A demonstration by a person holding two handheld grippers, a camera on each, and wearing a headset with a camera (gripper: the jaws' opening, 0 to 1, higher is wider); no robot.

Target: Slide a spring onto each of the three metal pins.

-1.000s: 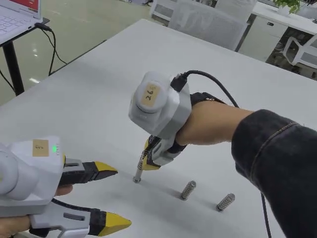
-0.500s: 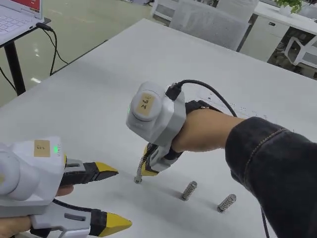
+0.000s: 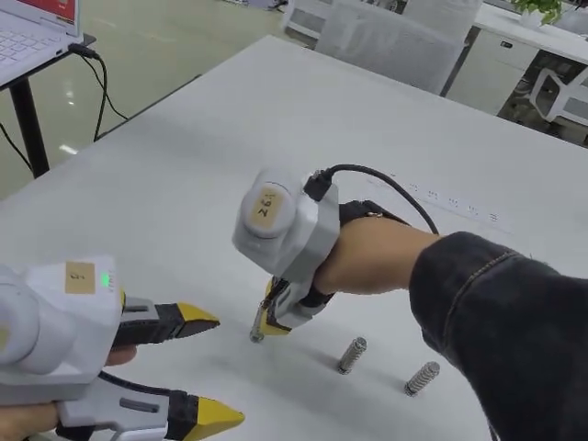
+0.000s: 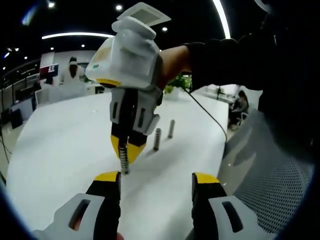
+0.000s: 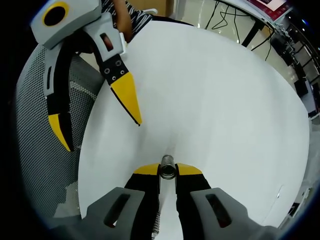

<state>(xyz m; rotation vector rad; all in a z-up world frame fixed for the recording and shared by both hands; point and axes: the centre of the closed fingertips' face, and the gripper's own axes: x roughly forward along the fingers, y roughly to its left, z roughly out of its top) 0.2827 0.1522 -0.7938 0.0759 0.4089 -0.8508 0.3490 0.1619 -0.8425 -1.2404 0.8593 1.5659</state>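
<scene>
Springs (image 3: pixel 350 354) on white tbl (image 3: pixel 230 119); laptop (image 3: pixel 28 32) beyond

A white counter (image 3: pixel 230 129) spans most of the head view. At the upper left a laptop (image 3: pixel 28 28) sits on a dark stand (image 3: pixel 26 119), with a black cable (image 3: pixel 100 87) hanging beside it over the glossy floor (image 3: pixel 156 46). A mesh chair (image 3: pixel 386 37) stands at the top edge, and a green plant (image 3: pixel 536 9) sits in the upper right corner.

One clamped, one open
Right gripper (image 3: pixel 269 322) points down, jaws pinching a spring (image 5: pixel 168 168); left gripper (image 3: pixel 225 367) hovers, jaws apart.
</scene>
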